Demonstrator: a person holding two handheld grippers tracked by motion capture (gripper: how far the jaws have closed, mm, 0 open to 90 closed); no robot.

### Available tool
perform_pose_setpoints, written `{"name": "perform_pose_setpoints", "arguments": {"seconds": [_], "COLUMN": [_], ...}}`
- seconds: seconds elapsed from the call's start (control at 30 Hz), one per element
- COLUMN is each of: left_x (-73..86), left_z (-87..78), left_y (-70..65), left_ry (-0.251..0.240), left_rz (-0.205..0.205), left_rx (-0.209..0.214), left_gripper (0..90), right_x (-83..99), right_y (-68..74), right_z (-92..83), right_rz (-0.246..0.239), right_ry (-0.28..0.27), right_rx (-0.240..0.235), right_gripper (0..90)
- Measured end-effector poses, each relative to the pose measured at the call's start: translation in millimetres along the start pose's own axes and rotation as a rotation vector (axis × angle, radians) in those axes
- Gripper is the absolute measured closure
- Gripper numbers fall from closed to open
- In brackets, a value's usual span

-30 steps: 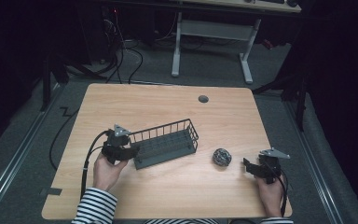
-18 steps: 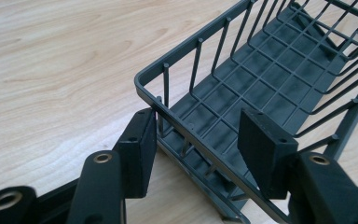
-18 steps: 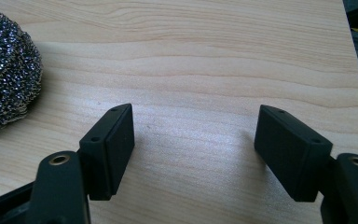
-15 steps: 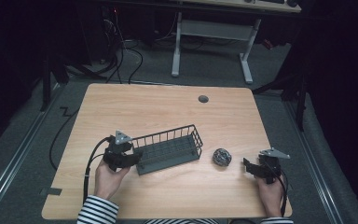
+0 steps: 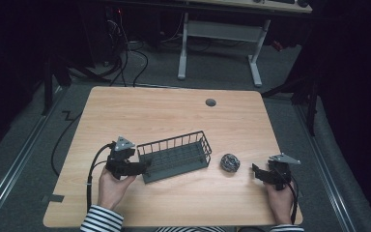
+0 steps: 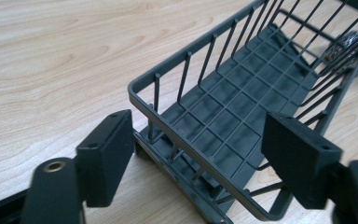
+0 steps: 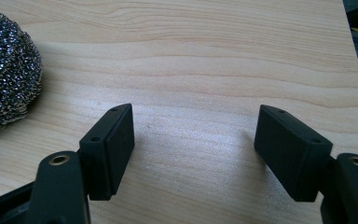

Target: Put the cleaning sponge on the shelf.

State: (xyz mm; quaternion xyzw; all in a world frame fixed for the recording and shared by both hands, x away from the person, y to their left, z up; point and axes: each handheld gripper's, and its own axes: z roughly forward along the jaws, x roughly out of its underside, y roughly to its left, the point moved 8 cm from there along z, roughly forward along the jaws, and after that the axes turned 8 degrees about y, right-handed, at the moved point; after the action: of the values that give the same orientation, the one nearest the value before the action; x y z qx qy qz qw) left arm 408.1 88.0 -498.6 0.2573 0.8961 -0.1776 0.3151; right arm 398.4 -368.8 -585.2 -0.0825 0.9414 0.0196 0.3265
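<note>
Left gripper (image 6: 200, 154) jaws have just been opening, spread around the near end of the wire basket (image 5: 176, 156) on the desk (image 5: 174, 111) without pressing it, so placement looks done; right gripper (image 7: 196, 140) gapes empty beside the steel scourer (image 5: 230, 162), likely next pick for the basket.

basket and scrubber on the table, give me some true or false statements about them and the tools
1. The basket stands upright on the table. True.
2. The scrubber lies inside the basket. False: it lies on the table beside the basket's end, apart from it.
3. The left tool is clamped shut on the basket. False: its jaws have just been opening and stand apart around the basket's end, pads off it.
4. The right tool is open with nothing between its jaws. True.
5. The basket is full. False: it is empty.
</note>
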Motion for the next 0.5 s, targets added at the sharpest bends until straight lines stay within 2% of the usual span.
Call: {"name": "perform_pose_setpoints", "arguments": {"seconds": [0.07,0.1,0.2,0.5], "left_x": [-0.8,-0.8,-1.1,7.6], "left_z": [-7.6,-7.6,-15.1,-33.1], "left_y": [4.4,4.4,10.5,38.5], "left_ry": [-0.042,-0.042,-0.078,-0.129], "left_rz": [-0.022,-0.022,-0.051,-0.109], "left_rx": [0.017,0.017,0.057,0.010], "left_gripper": [22.6,21.6,20.2,20.1], "right_x": [0.0,0.0,0.0,0.0], "right_y": [0.0,0.0,0.1,0.0], "right_z": [0.0,0.0,0.0,0.0], "right_rz": [0.000,0.000,0.000,0.001], "right_ry": [0.000,0.000,0.000,-0.001], "right_rx": [0.000,0.000,0.000,0.001], "right_gripper": [28.8,28.8,29.0,29.3]}}
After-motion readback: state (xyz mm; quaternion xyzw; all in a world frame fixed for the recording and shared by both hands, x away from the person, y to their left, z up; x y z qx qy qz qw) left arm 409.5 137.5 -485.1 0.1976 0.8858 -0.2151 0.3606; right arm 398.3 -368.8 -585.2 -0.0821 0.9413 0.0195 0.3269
